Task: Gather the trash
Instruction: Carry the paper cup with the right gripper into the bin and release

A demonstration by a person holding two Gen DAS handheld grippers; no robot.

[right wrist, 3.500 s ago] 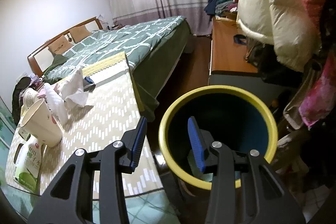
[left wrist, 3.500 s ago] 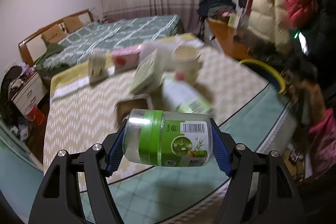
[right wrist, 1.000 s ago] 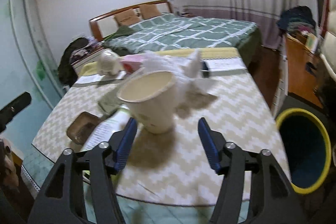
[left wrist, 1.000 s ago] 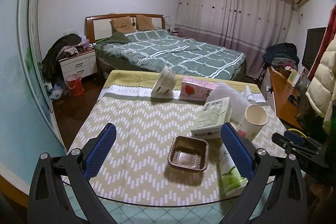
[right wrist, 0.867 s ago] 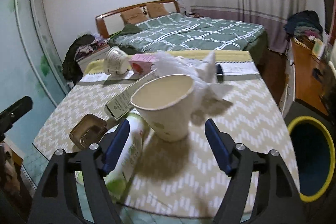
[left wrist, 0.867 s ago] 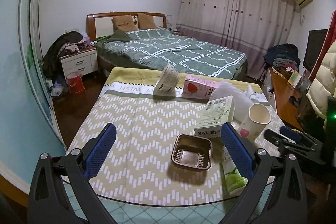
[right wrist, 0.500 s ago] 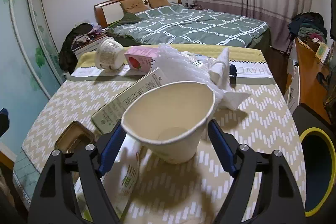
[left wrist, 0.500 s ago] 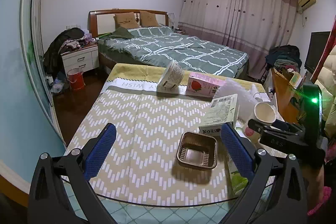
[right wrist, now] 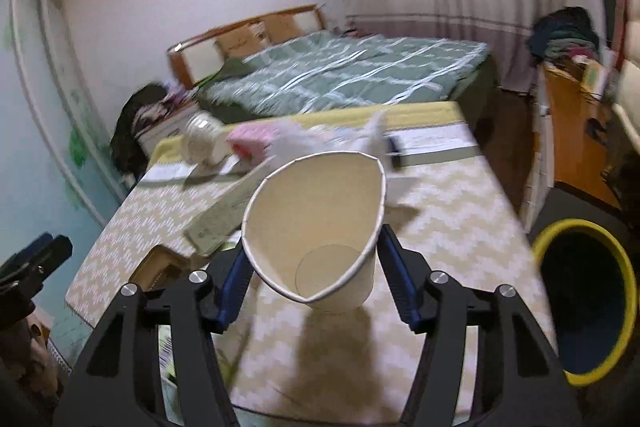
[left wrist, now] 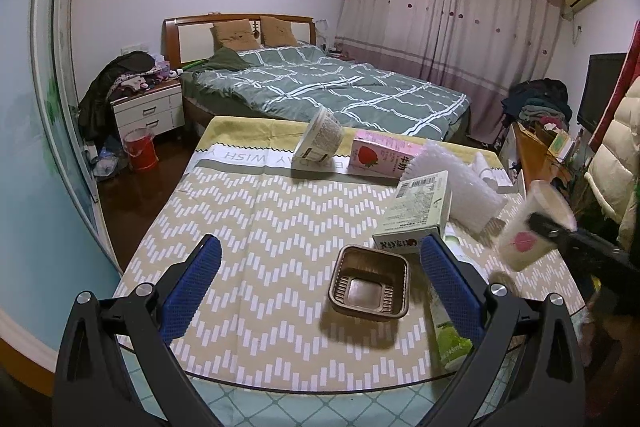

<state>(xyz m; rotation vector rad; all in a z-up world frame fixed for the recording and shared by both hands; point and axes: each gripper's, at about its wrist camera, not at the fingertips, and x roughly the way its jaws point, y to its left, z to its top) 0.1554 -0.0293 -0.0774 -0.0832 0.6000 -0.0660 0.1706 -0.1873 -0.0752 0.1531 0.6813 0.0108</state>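
My right gripper (right wrist: 314, 251) has a cream paper cup (right wrist: 320, 211) between its blue pads. Its jaws are closing, and the cup's rim is squeezed into a pointed oval. The left wrist view shows the same cup (left wrist: 528, 231) tilted and raised off the table's right edge. A dark bin with a yellow rim (right wrist: 576, 223) stands on the floor to the right of the table. My left gripper (left wrist: 320, 247) is open and holds nothing, hovering over the near part of the table (left wrist: 260, 227). A brown plastic tray (left wrist: 370, 283) lies just ahead of it.
More trash lies on the table: a green-and-white box (left wrist: 416, 215), a pink carton (left wrist: 384, 157), a tipped tub (left wrist: 320, 141), clear crinkled plastic (left wrist: 464, 195) and a green pouch (left wrist: 448, 331). A bed stands behind, with a wooden desk and hanging coats at the right.
The right gripper reached around the paper cup, pressed in on it and raised it off the table; the rim is now squashed. The left gripper stayed open and barely moved.
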